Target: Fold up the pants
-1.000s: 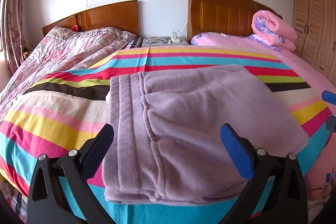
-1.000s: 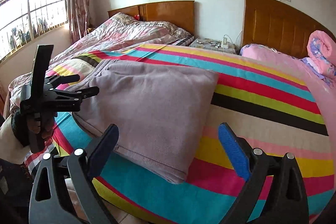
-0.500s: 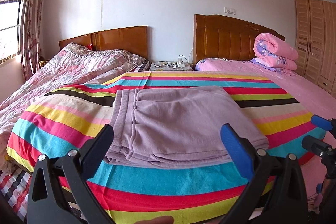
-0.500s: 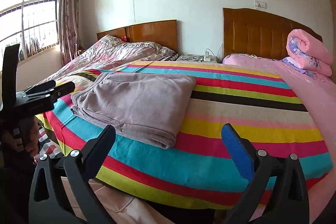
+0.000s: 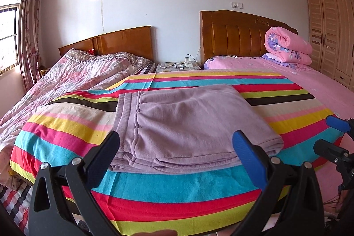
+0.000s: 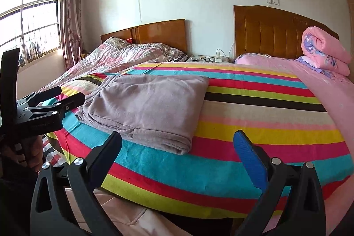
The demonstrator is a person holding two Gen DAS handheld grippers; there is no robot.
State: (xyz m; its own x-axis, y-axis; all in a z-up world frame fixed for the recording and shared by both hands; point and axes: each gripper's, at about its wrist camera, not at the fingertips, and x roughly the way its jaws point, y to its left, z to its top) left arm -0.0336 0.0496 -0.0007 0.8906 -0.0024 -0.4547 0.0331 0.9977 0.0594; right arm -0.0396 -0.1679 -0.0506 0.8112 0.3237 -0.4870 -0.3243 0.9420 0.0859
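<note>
The lilac pants (image 5: 188, 127) lay folded in a neat stack on the striped bed (image 5: 177, 187), near its front edge. Both the left claw (image 5: 177, 154) and right claw (image 6: 179, 152) hung apart, empty, clear of the cloth; a stray brush could have undone the layers.

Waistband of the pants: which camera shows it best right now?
The left wrist view: the waistband faces that camera, ribbing and seams plain along the pants' left side. The right wrist view catches it only obliquely, bunched at the far left edge.
</note>
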